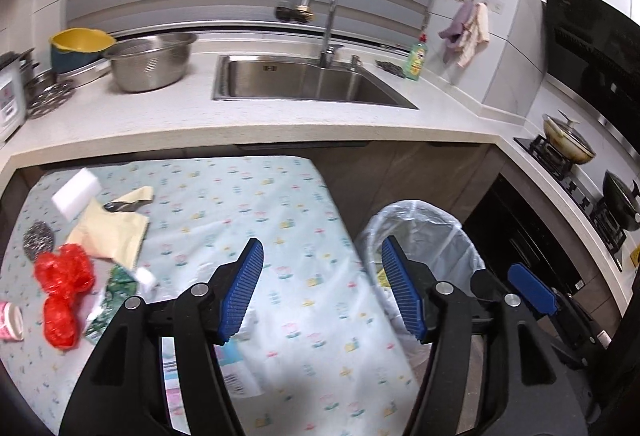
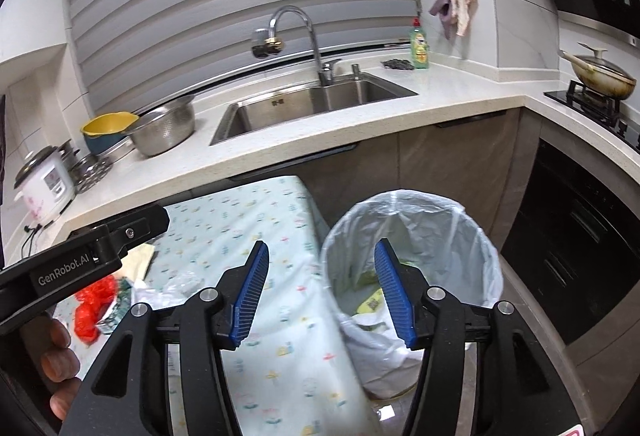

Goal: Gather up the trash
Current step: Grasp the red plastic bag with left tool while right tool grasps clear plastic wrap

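Both my sets of jaws stand released, nothing between the ribbed blue pads.

Left wrist view, left to right: pink-printed paper cup [image 1: 11, 321] cut by the left edge; crinkled red plastic wrapper [image 1: 64, 292]; round steel scourer [image 1: 39, 238]; white foam block [image 1: 77, 192] on a creased cream paper [image 1: 112, 228]; green printed packet [image 1: 114, 296], blurred. All lie lower left on the table [image 1: 288, 212], covered in a pale floral cloth. My left gripper [image 1: 322, 288] hangs over bare cloth at centre. Right of it, the bin [image 1: 420, 224] with its thin translucent liner; a blue pad of my right gripper [image 1: 532, 290] pokes in at the lower right.

Right wrist view: the left gripper's black body blocks the left side, so only bits of the red wrapper and green packet show under it; scourer, foam block and cup are hidden. A person's fingers [image 2: 60, 360] sit at the lower left edge. My right gripper [image 2: 320, 290] straddles the table edge and the bin. Only this view looks into the bin: crumpled white and yellow-green scraps [image 2: 372, 310] at the bottom, hard to make out.
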A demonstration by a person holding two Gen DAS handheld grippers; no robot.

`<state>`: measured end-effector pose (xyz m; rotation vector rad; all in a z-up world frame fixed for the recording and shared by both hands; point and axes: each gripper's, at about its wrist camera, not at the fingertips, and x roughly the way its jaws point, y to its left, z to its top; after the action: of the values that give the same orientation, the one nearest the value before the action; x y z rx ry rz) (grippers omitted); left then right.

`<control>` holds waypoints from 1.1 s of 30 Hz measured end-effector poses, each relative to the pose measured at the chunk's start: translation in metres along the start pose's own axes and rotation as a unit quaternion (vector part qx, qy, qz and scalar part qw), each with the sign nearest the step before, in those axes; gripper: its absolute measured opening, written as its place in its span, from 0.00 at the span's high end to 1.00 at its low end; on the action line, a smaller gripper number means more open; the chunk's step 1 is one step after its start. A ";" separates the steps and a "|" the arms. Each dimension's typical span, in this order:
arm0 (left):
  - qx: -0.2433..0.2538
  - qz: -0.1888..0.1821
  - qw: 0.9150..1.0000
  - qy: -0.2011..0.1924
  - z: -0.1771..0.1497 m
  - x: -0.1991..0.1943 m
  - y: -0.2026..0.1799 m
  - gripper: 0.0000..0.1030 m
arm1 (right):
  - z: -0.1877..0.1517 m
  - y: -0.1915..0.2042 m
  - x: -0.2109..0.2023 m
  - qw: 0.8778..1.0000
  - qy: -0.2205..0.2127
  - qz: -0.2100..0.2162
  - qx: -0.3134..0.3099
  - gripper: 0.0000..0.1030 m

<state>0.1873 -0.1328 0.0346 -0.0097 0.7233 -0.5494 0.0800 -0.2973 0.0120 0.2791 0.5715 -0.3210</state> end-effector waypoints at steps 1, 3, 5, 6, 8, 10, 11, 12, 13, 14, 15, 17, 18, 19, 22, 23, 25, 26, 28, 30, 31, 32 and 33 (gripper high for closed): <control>-0.004 0.007 1.000 -0.001 -0.001 -0.004 0.009 0.42 | -0.001 0.008 -0.001 1.000 0.001 0.004 -0.004 0.45; -0.013 0.019 1.000 -0.002 -0.004 -0.013 0.027 0.42 | -0.003 0.023 -0.002 1.000 0.003 0.013 -0.012 0.45; -0.021 0.029 0.999 -0.004 -0.007 -0.021 0.042 0.41 | -0.006 0.039 -0.003 1.000 0.006 0.021 -0.021 0.44; -0.027 0.035 0.999 -0.005 -0.008 -0.025 0.052 0.40 | -0.008 0.046 -0.002 0.999 0.008 0.024 -0.025 0.44; -0.037 0.047 0.998 -0.007 -0.010 -0.032 0.071 0.35 | -0.012 0.063 0.000 0.999 0.014 0.032 -0.033 0.43; -0.045 0.060 0.997 -0.008 -0.014 -0.039 0.089 0.33 | -0.016 0.079 0.003 0.998 0.020 0.037 -0.045 0.41; -0.050 0.066 0.997 -0.007 -0.015 -0.041 0.098 0.33 | -0.019 0.088 0.006 0.998 0.025 0.040 -0.051 0.41; -0.056 0.074 0.996 -0.006 -0.017 -0.044 0.109 0.32 | -0.021 0.096 0.009 0.997 0.029 0.043 -0.056 0.40; -0.061 0.080 0.995 -0.006 -0.020 -0.047 0.118 0.30 | -0.024 0.103 0.012 0.997 0.034 0.046 -0.060 0.40; -0.067 0.087 0.994 -0.004 -0.022 -0.049 0.129 0.29 | -0.027 0.111 0.016 0.996 0.039 0.048 -0.065 0.39; -0.071 0.093 0.993 -0.003 -0.024 -0.050 0.136 0.29 | -0.030 0.118 0.019 0.995 0.044 0.051 -0.070 0.38; -0.082 0.107 0.991 0.001 -0.028 -0.052 0.156 0.28 | -0.036 0.132 0.027 0.994 0.052 0.055 -0.078 0.36; -0.088 0.112 0.990 0.003 -0.031 -0.053 0.164 0.28 | -0.038 0.138 0.031 0.993 0.057 0.057 -0.082 0.36; -0.096 0.116 0.989 0.006 -0.034 -0.053 0.174 0.27 | -0.041 0.145 0.036 0.992 0.062 0.058 -0.088 0.35; -0.113 0.129 0.985 0.015 -0.042 -0.050 0.198 0.25 | -0.046 0.160 0.049 0.991 0.073 0.061 -0.099 0.32; -0.117 0.132 0.984 0.018 -0.045 -0.049 0.205 0.23 | -0.048 0.165 0.055 0.990 0.077 0.061 -0.102 0.31; -0.124 0.142 0.982 0.022 -0.050 -0.045 0.219 0.16 | -0.052 0.174 0.065 0.989 0.084 0.062 -0.108 0.31; -0.127 0.146 0.981 0.024 -0.053 -0.044 0.225 0.16 | -0.054 0.178 0.070 0.988 0.088 0.062 -0.111 0.31; -0.133 0.152 0.979 0.034 -0.058 -0.038 0.236 0.15 | -0.057 0.185 0.081 0.987 0.096 0.060 -0.116 0.30; -0.141 0.155 0.977 0.047 -0.064 -0.030 0.249 0.14 | -0.061 0.191 0.093 0.985 0.105 0.059 -0.121 0.29; -0.144 0.157 0.976 0.051 -0.067 -0.026 0.254 0.13 | -0.062 0.194 0.097 0.985 0.108 0.058 -0.124 0.27; -0.146 0.159 0.975 0.056 -0.069 -0.023 0.257 0.13 | -0.064 0.196 0.102 0.984 0.111 0.057 -0.127 0.26; -0.148 0.160 0.974 0.060 -0.072 -0.019 0.261 0.13 | -0.066 0.199 0.107 0.983 0.113 0.055 -0.130 0.25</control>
<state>0.2539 0.1135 -0.0583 -0.1363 0.9002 -0.1301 0.2068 -0.1166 -0.0684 0.0930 0.8110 -0.1051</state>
